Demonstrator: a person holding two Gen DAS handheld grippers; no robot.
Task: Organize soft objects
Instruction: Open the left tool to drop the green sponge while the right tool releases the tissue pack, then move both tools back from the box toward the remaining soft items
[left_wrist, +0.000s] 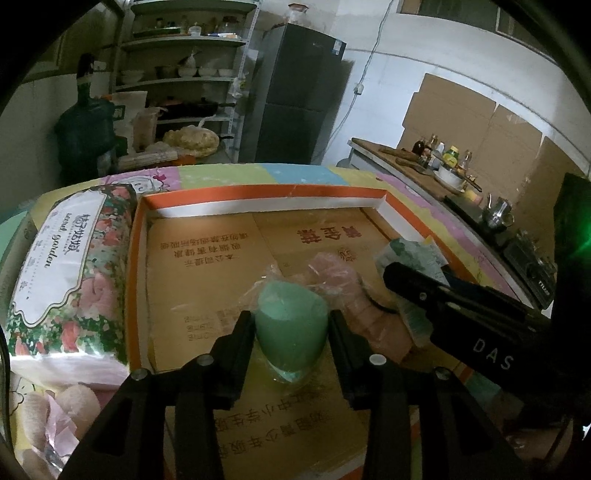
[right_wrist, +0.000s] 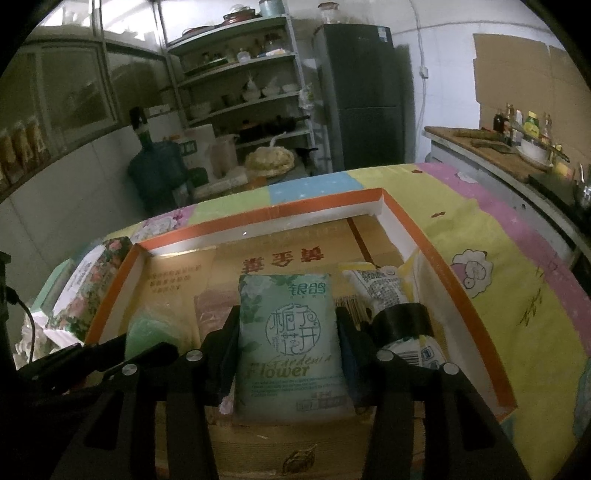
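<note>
A shallow orange-rimmed cardboard box lies on a patchwork cloth. My left gripper is low over the box floor, its pads against both sides of a green sponge in clear wrap. A pink wrapped sponge lies just behind it. To the right, my right gripper has its fingers touching both long edges of a green tissue pack that lies flat in the box. A white packet and a black roll sit to its right.
A large floral tissue pack lies outside the box's left wall, with fluffy pale items near it. A counter with bottles runs along the right. A dark fridge and shelves stand behind.
</note>
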